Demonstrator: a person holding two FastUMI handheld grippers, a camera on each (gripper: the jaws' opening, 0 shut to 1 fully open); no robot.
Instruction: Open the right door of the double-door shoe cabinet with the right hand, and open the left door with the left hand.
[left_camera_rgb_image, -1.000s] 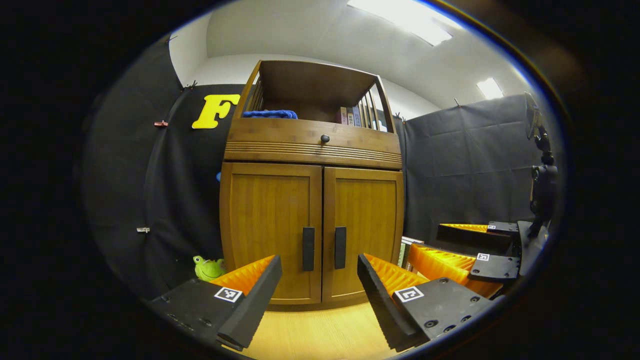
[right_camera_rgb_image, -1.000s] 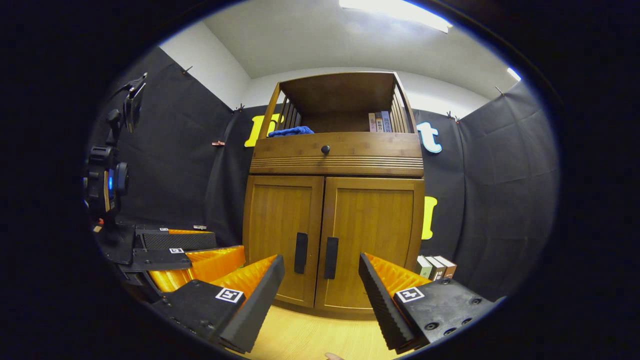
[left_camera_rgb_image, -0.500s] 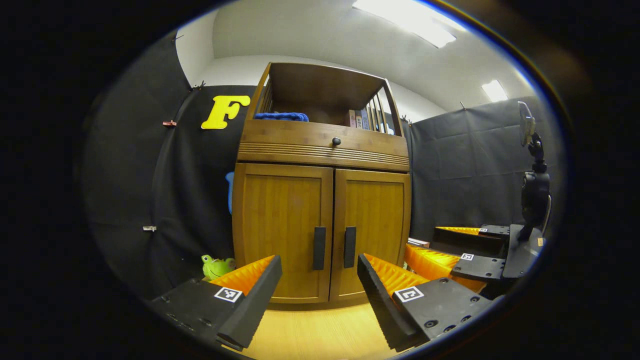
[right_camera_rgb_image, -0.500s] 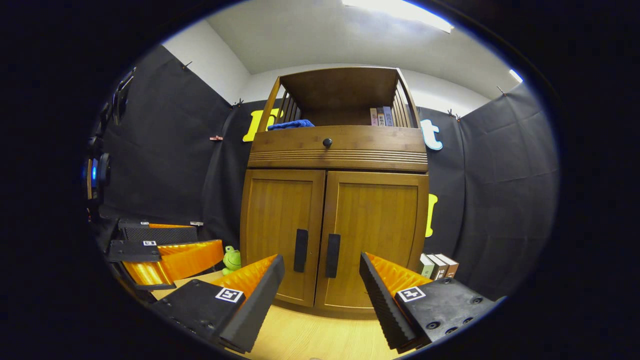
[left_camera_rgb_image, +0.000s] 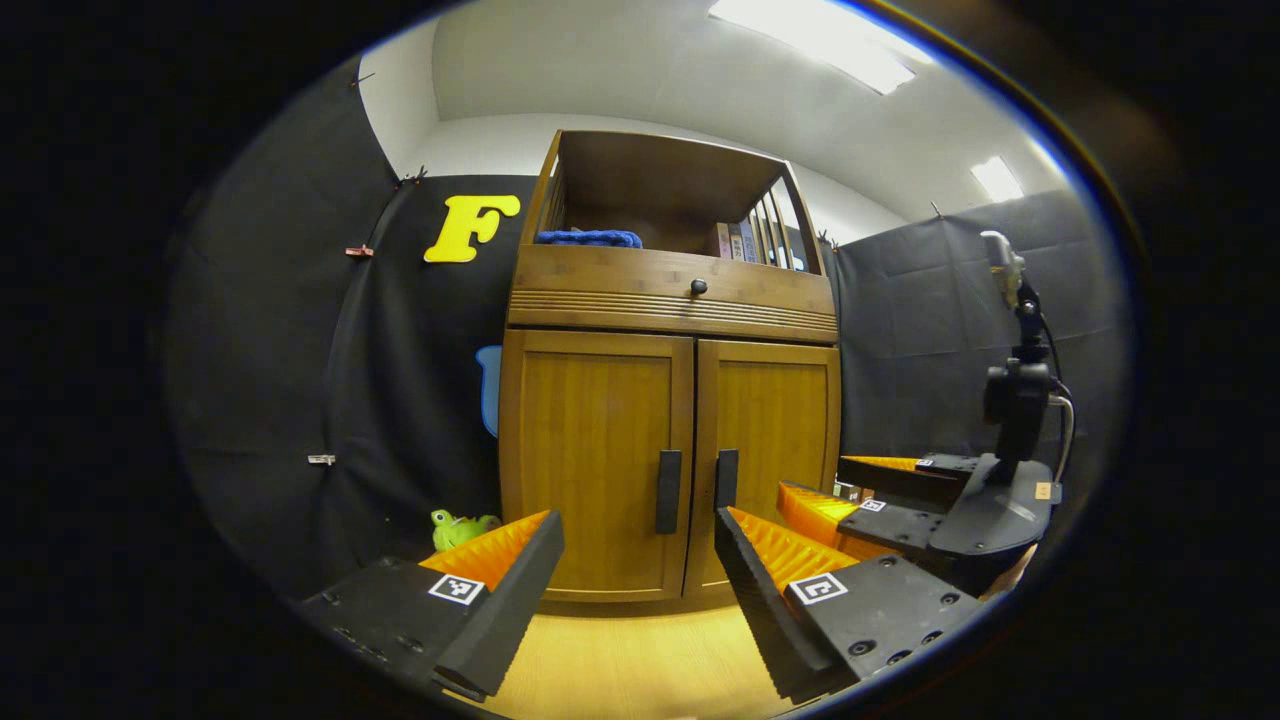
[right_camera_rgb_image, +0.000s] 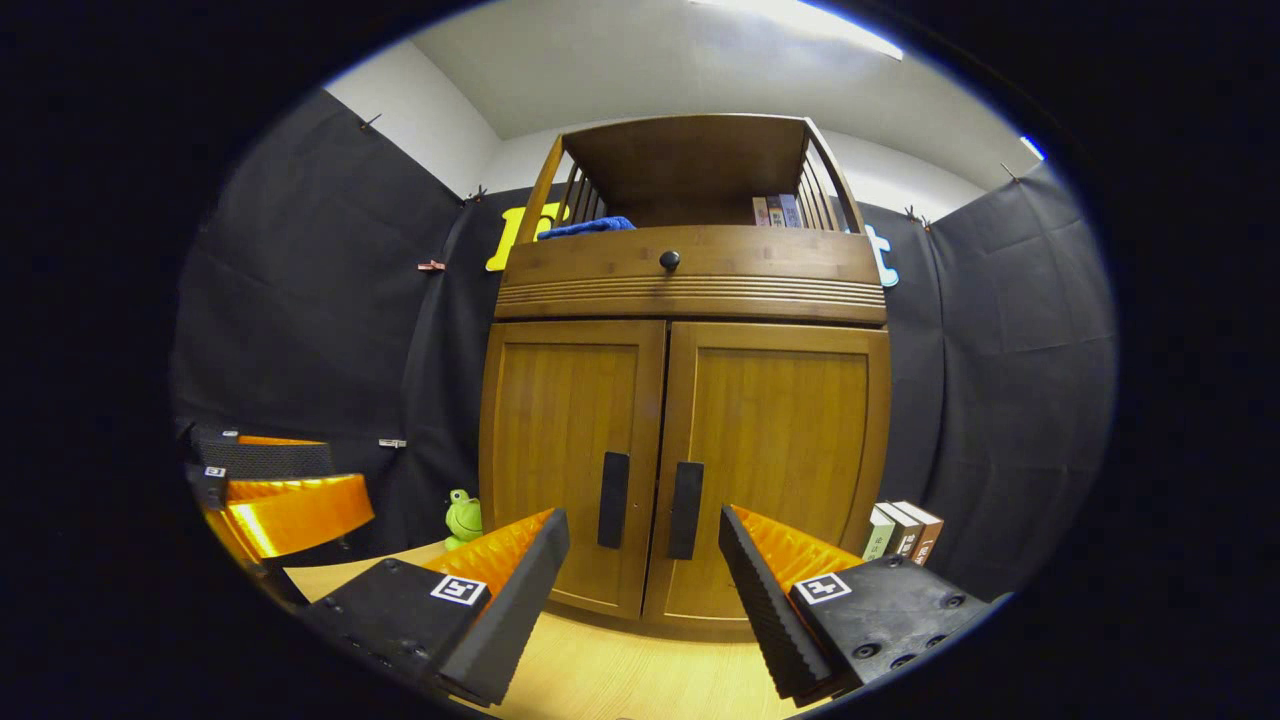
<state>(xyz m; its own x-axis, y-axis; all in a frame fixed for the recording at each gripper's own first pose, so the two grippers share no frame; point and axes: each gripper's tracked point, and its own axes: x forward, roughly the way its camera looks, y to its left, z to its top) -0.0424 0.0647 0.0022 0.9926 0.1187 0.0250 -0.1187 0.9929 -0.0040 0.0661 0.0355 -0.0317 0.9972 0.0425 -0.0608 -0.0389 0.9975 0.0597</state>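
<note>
A wooden shoe cabinet (left_camera_rgb_image: 668, 300) (right_camera_rgb_image: 690, 290) stands ahead with both doors shut. The left door (left_camera_rgb_image: 595, 450) (right_camera_rgb_image: 565, 450) and the right door (left_camera_rgb_image: 775, 440) (right_camera_rgb_image: 785, 460) each carry a black vertical handle near the middle seam: left handle (left_camera_rgb_image: 668, 491) (right_camera_rgb_image: 613, 485), right handle (left_camera_rgb_image: 726, 479) (right_camera_rgb_image: 685, 496). My left gripper (left_camera_rgb_image: 640, 590) is open and short of the doors, in front of the left handle. My right gripper (right_camera_rgb_image: 645, 590) is open too, apart from the cabinet, with both handles showing between its fingers. The right gripper (left_camera_rgb_image: 900, 500) also shows at the right of the left gripper view.
A green frog toy (left_camera_rgb_image: 455, 527) (right_camera_rgb_image: 463, 517) sits on the floor left of the cabinet. Books (right_camera_rgb_image: 900, 530) stand at its right foot. The upper shelf holds a blue cloth (left_camera_rgb_image: 588, 238) and books (left_camera_rgb_image: 740, 240). A drawer knob (right_camera_rgb_image: 669, 261) sits above the doors. Light wooden floor (left_camera_rgb_image: 630, 670) lies ahead.
Both grippers have drawn apart sideways: the cabinet slid right in the left gripper view, and the left gripper slid to the left edge of the right gripper view. The cabinet looks slightly larger. Doors remain shut.
</note>
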